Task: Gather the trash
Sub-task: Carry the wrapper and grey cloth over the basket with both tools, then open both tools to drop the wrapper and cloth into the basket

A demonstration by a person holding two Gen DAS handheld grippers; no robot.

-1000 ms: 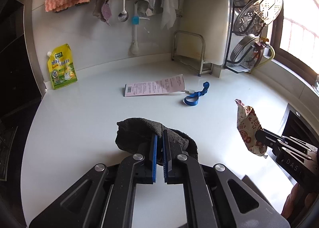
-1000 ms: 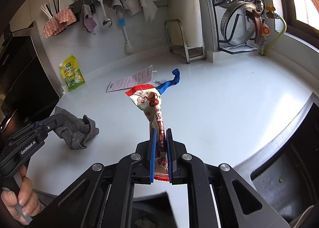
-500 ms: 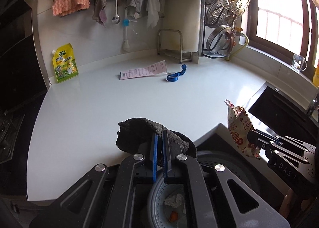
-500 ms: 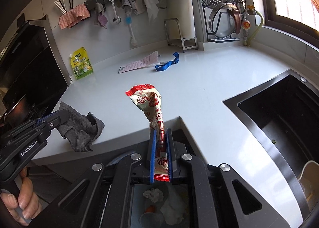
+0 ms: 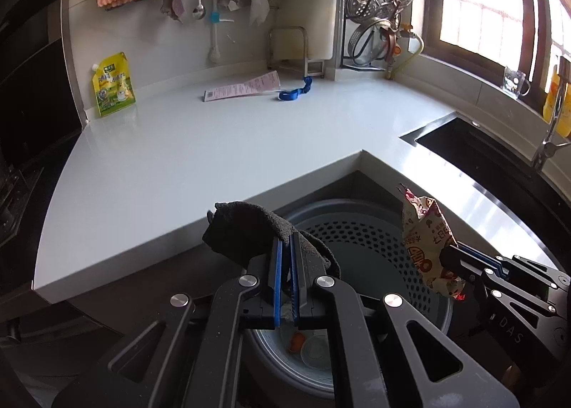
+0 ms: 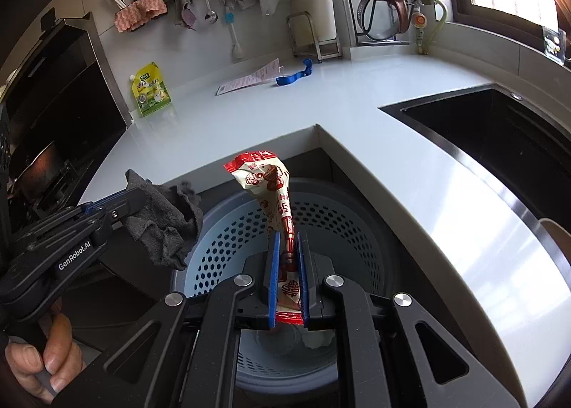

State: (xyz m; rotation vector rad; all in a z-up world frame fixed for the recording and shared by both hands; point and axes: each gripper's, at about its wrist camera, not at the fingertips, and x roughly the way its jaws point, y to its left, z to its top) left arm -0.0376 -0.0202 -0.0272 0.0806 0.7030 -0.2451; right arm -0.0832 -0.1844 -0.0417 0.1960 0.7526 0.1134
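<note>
**Both pieces over the bin: let go cleanly**

Your left gripper (image 5: 284, 258) is pinching the dark rag (image 5: 246, 229), jaws pressed almost together on a fold of it. Your right gripper (image 6: 286, 265) is clamped on the lower end of the red-and-white snack wrapper (image 6: 271, 190), which stands up stiffly from the jaws. Both hang above the perforated blue bin (image 6: 335, 215) tucked in the corner under the white counter (image 5: 200, 158); some scraps already lie at its bottom.

The wrapper looks well centred over the opening. The rag sits nearer the bin's left rim, and part of it droops outside that rim in the right wrist view, so bring your left hand a little further towards the middle before you release.

Open each jaw fully and give the cloth a moment to slide off; soft fabric is likely to cling to the pads. Tilt the wrapper downward first so it falls in rather than tipping over the edge.

A paper slip (image 5: 242, 87) and blue strap (image 5: 294, 91) remain at the back of the counter, probably next.
</note>
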